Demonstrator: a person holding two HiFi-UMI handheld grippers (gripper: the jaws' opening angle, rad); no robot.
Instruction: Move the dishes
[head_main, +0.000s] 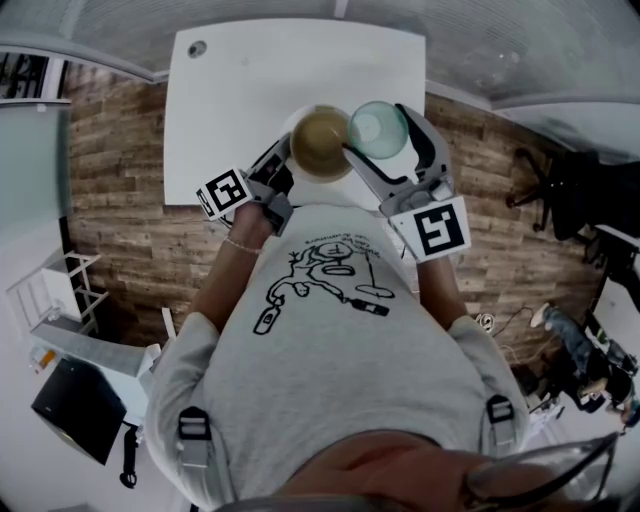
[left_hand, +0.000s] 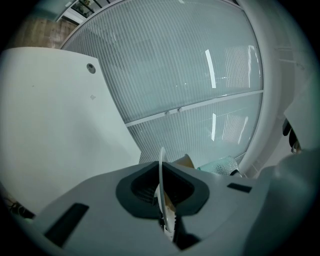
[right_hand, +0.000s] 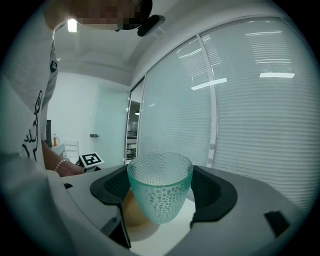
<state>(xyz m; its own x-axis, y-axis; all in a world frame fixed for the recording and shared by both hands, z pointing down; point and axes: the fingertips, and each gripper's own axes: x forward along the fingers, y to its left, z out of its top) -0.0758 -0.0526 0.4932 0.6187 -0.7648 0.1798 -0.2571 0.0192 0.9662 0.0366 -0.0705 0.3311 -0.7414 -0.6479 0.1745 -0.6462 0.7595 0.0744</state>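
Just above the shirt at mid-frame in the head view, my left tongs are pinched fully together on the thin rim of the tan bowl. My right tongs clasp the pebbled green glass between their pads, just beside the bowl. Beyond both, toward the upper frame, stretches the white counter.

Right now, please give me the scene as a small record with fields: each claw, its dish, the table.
left claw: shut on the rim of the brown dish
right claw: shut on the green glass
dishes: side by side in the air, in front of the person
table: white, just ahead of both dishes
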